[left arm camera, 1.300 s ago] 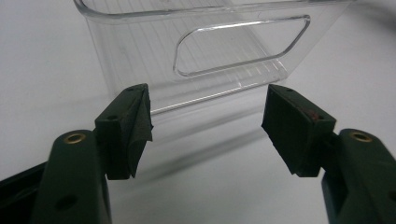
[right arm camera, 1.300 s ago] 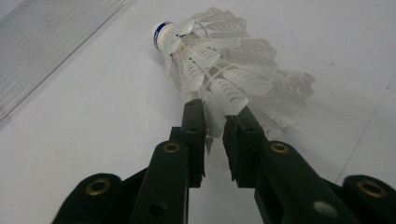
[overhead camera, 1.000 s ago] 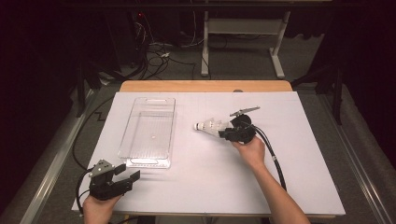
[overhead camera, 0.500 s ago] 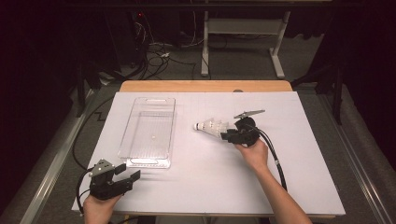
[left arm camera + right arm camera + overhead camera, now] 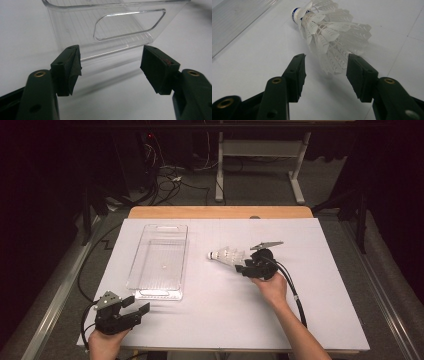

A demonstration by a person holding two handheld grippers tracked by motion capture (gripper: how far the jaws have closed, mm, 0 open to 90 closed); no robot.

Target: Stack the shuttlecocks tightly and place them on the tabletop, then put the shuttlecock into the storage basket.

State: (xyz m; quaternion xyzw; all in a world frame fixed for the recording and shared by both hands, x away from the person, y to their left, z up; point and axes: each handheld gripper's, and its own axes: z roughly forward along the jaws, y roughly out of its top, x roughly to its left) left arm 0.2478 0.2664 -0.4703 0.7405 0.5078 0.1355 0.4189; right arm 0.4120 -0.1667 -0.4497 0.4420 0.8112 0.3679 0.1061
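A white feathered shuttlecock (image 5: 227,255) lies on its side on the white table, with its blue-banded cork pointing left toward the tray. My right gripper (image 5: 243,268) sits just right of it. In the right gripper view the shuttlecock's (image 5: 329,32) skirt edge reaches between the jaws of the right gripper (image 5: 325,62). These jaws have just been opening, and the pads stand clear of the feathers. My left gripper (image 5: 137,304) rests at the near left corner. It stands open and empty (image 5: 110,65), facing the end wall of a clear plastic tray (image 5: 112,6).
The clear tray (image 5: 159,227) lies lengthwise at the left of the table and has nothing in it. A black cable trails from the right gripper toward the near edge. Beyond the far edge are a desk frame and cables on the floor.
The right hand has shifted very slightly toward the near right, away from the shuttlecock, which lies in the same spot. The left hand has stayed still.
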